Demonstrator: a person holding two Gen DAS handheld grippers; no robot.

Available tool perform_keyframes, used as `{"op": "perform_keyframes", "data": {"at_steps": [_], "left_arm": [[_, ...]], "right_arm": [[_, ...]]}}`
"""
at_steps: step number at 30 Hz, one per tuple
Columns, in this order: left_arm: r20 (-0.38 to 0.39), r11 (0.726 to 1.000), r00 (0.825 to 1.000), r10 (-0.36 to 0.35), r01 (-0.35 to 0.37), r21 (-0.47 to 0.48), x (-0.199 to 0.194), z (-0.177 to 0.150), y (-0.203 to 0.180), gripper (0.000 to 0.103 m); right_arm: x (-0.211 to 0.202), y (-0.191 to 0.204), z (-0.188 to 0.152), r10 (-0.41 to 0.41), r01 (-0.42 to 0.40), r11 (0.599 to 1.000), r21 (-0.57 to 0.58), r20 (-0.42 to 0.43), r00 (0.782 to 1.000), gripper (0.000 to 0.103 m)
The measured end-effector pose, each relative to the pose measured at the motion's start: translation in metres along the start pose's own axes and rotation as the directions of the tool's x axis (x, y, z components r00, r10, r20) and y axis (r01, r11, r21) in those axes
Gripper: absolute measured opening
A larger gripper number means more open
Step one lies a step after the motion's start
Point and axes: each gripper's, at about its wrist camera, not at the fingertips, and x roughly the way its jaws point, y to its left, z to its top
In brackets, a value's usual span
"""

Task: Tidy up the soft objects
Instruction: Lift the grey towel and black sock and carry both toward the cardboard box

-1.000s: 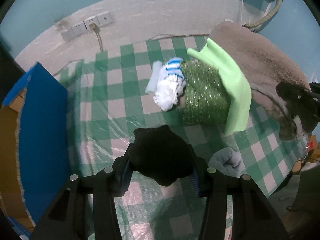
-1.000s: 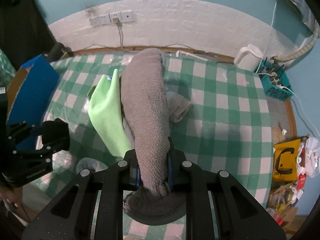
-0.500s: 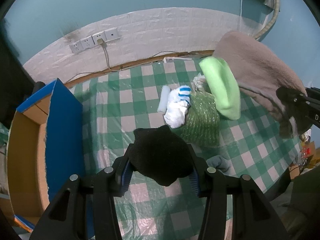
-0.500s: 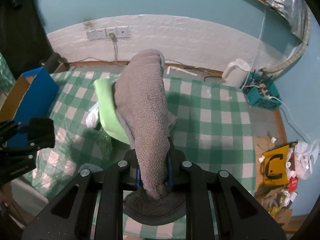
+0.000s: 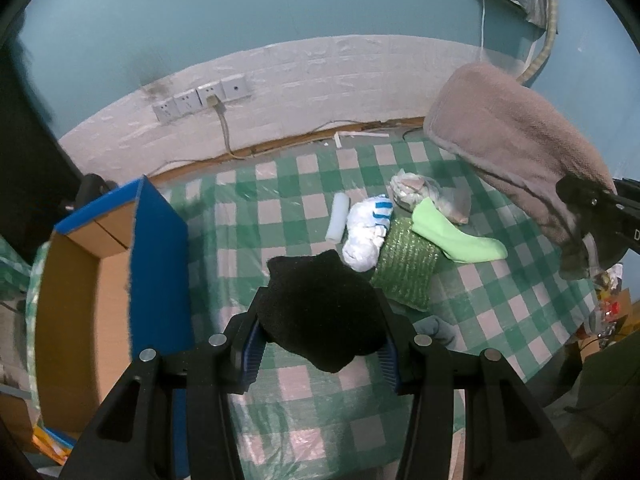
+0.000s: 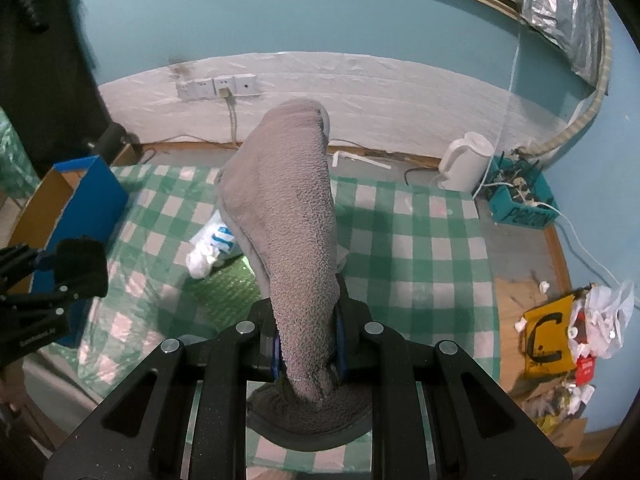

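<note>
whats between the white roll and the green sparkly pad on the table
A white cloth with blue stripes lies between the white roll and the green sparkly pad, in the left wrist view.

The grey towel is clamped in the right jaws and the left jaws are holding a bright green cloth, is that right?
Not quite. The grey towel is clamped in the right gripper, but the left gripper holds a black cloth, as the left wrist view shows. The bright green cloth lies on the checked tablecloth.
</note>
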Motion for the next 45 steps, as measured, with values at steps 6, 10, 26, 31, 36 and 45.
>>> {"op": "perform_keyframes", "data": {"at_steps": [6, 10, 26, 31, 36, 45], "left_arm": [[0.027, 0.999, 0.999, 0.042, -0.043, 0.004, -0.018, 0.001, 0.008, 0.049], [0.035, 0.998, 0.997, 0.062, -0.062, -0.007, -0.028, 0.001, 0.018, 0.049], [0.057, 0.985, 0.988, 0.146, -0.139, -0.106, -0.057, -0.007, 0.083, 0.049], [0.067, 0.977, 0.983, 0.171, -0.161, -0.141, -0.065, -0.013, 0.105, 0.049], [0.071, 0.968, 0.978, 0.196, -0.181, -0.171, -0.071, -0.021, 0.124, 0.049], [0.037, 0.941, 0.972, 0.233, -0.216, -0.26, -0.071, -0.04, 0.172, 0.049]], "right_arm": [[-0.012, 0.014, 0.005, 0.033, -0.032, 0.999, -0.025, 0.023, 0.999, 0.017], [-0.016, 0.027, 0.01, 0.063, -0.062, 0.997, -0.05, 0.034, 0.997, 0.017], [-0.013, 0.105, 0.032, 0.17, -0.165, 0.972, -0.169, 0.02, 0.985, 0.017], [-0.014, 0.136, 0.039, 0.2, -0.192, 0.959, -0.207, 0.019, 0.98, 0.017], [-0.013, 0.17, 0.047, 0.229, -0.219, 0.944, -0.248, 0.012, 0.973, 0.017], [-0.011, 0.232, 0.058, 0.279, -0.268, 0.907, -0.324, -0.014, 0.96, 0.017]]}}
